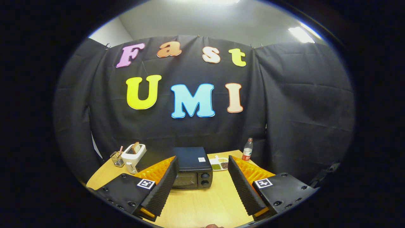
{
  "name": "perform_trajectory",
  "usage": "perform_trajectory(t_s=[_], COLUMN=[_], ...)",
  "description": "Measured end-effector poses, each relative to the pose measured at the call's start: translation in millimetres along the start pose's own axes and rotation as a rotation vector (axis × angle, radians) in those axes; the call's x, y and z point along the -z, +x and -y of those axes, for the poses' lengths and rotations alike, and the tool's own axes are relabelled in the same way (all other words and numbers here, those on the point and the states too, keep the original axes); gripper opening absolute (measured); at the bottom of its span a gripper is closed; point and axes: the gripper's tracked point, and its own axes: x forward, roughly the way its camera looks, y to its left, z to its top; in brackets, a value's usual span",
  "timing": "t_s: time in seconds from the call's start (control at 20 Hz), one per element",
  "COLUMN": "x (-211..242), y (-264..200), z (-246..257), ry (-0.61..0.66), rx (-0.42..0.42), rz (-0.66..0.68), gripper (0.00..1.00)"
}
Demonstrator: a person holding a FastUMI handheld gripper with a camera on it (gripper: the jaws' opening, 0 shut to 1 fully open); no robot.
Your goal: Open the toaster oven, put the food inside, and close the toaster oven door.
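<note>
A black toaster oven (192,167) stands on the wooden table (202,202), beyond my fingers and a little left of the middle of the gap between them. Its door looks closed, and two knobs sit on the right of its front. My gripper (202,163) is open wide, held above the table with nothing between the fingers. A white divided plate (219,164) with green, yellow and brown food lies just right of the oven.
A white pop-up toaster (134,156) with a slice of bread in it stands left of the oven, with a wire basket (117,159) beside it. A plastic bottle (247,149) with a red label stands at the table's back right.
</note>
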Motion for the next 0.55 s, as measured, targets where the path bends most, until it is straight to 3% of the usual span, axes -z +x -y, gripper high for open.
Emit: perform_trajectory(t_s=[0.25, 0.55], x=[3, 11], y=[-13, 21], z=[20, 49], ry=[0.013, 0.001], rx=[-0.046, -0.123], rz=[0.006, -0.007], gripper=[0.98, 0.98])
